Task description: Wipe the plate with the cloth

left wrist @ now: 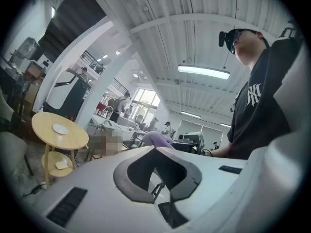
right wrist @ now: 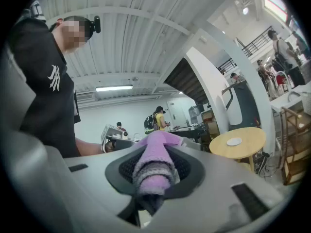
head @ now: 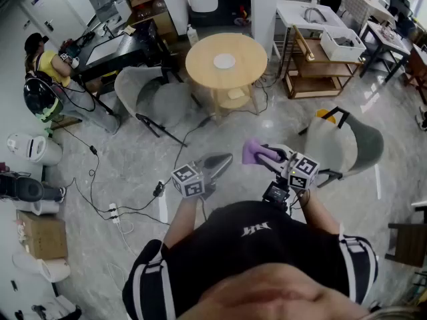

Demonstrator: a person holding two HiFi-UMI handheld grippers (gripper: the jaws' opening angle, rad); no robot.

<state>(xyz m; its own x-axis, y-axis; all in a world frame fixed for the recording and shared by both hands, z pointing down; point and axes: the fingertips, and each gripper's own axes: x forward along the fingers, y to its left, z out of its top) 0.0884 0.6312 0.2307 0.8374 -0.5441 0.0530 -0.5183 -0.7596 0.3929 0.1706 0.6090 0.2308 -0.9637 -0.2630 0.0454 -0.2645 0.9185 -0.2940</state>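
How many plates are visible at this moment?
1: a white plate on top of the round wooden table. The pale item on its lower shelf is too small to identify.

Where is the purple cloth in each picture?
Head view: purple cloth right of centre, held by the right gripper.
Left gripper view: cloth peeks up at centre.
Right gripper view: cloth low centre, clamped.
Shared landmark: round wooden table with a white plate.
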